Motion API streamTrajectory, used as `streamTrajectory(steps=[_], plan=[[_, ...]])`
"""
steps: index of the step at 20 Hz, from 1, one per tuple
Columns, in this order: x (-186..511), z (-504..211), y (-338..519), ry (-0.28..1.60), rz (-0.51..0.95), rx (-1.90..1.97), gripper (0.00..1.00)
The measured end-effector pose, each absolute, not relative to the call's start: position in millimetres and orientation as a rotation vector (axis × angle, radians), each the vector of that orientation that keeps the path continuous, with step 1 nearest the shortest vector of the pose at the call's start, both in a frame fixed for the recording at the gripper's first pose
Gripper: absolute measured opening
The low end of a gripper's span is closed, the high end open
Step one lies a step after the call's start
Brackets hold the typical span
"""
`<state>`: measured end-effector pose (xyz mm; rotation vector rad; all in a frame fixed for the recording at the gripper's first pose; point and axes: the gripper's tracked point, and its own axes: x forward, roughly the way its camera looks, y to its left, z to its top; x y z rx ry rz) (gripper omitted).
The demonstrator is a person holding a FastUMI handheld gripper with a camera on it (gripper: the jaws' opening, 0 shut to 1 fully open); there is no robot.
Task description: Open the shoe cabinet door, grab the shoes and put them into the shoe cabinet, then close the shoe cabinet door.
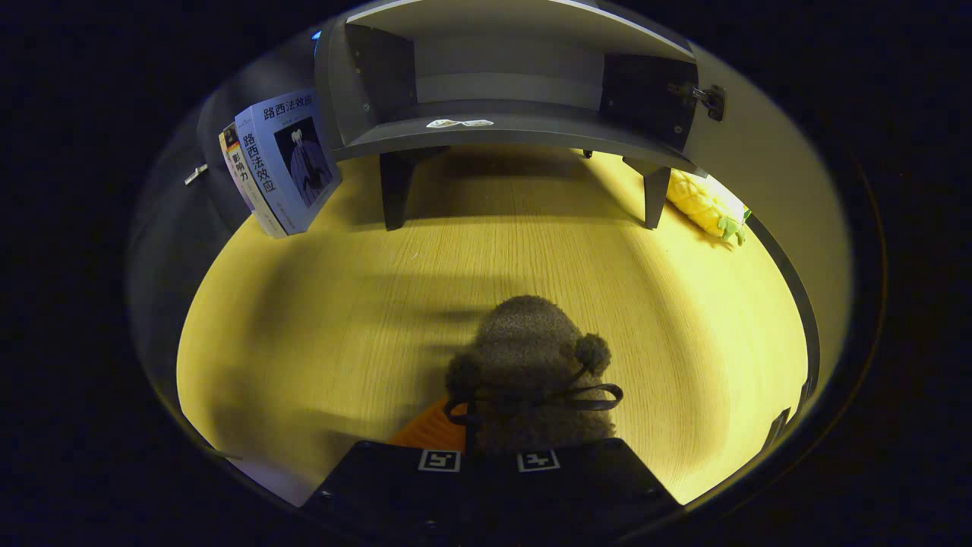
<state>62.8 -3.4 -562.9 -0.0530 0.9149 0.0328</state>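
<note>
On the far left, beyond the tool, we see a couple of books standing upright on the tabletop, leaning a little, just beside the left wall of the shoe cabinet. Moving rightwards, we find that cabinet at the back of the tabletop, raised on short dark legs, with its front open so that we look into a bare shelf; a small pale sticker lies on its lower board. Below it, much nearer to us, we hold the tool over the wood-grain surface with a fuzzy grey-brown shoe between its fingers. We see the fingers drawn in close on either side of the shoe's near end, and they appear to pinch it, though the contact itself is hidden beneath them. A dark lace is tied in a bow across the shoe, with small pompoms at either side, and an orange part shows just to its left, against the left finger. The shoe's toe points ahead toward the cabinet, well apart from it. Further right, the open door of the cabinet swings out with its hinge showing, and a yellow plush toy with a green end lies near the cabinet's right leg.
</note>
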Motion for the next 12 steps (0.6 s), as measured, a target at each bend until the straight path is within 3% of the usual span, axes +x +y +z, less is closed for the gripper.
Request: streamTrajectory(steps=[4,12], plan=[[59.8,-560.4,-4.4,0.939,0.019,-0.040,0.05],[46.6,-489.6,-18.0,0.893,-0.016,-0.038,0.05]])
